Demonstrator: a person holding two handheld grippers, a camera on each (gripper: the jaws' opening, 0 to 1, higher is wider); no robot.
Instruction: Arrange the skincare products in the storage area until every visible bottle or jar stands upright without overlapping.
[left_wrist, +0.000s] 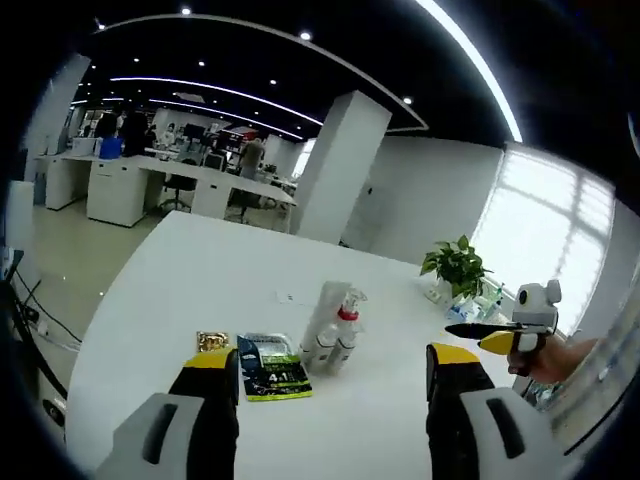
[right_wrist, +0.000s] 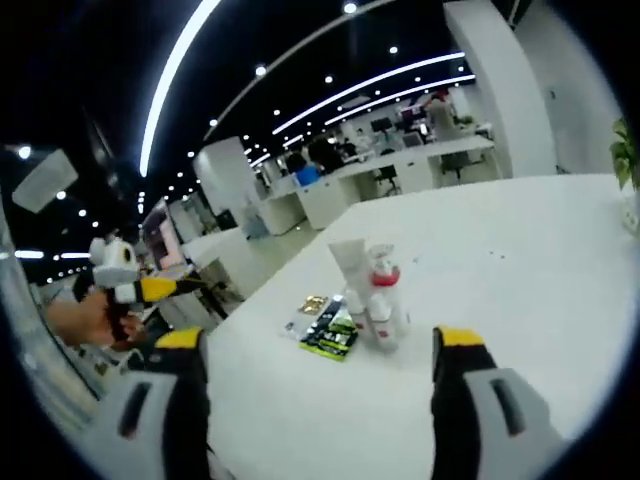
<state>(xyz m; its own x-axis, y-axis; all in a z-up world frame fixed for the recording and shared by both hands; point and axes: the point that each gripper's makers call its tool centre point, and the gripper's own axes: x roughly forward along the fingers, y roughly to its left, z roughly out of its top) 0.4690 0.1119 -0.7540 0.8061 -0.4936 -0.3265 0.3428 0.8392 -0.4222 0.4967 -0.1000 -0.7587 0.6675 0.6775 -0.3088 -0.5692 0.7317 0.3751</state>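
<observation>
Left gripper view: left gripper (left_wrist: 332, 385) low over white desk (left_wrist: 200, 270), fingers (left_wrist: 212, 385) spread wide, nothing between them. Skincare cluster at approx 12 o'clock from the fingers, mid-desk: white tube (left_wrist: 327, 308) upright, spray bottle w/ red collar (left_wrist: 346, 330) just beside it at 3 o'clock, small white bottle (left_wrist: 322, 348) in front, touching or nearly so; can't tell which. Dark green-black sachet (left_wrist: 270, 367) flat on desk at 9 o'clock of the bottles, gold packet (left_wrist: 212, 342) flat just past it, same direction. Right gripper (left_wrist: 478, 332) at 3 o'clock, held by a hand (left_wrist: 555, 360), well apart from cluster; its fingers look close together there. Potted plant (left_wrist: 458, 265) near far desk edge at 1 o'clock, small items beside it too blurred to tell.

Right gripper view: own fingers (right_wrist: 455, 385) wide apart, holding nothing. Same cluster at 12 o'clock: tube, spray bottle, small bottle all standing; sachet + gold packet flat at their 9 o'clock. Left gripper at 9 o'clock in a hand (right_wrist: 85, 315), off desk edge. Office desks, ceiling light strips behind.
</observation>
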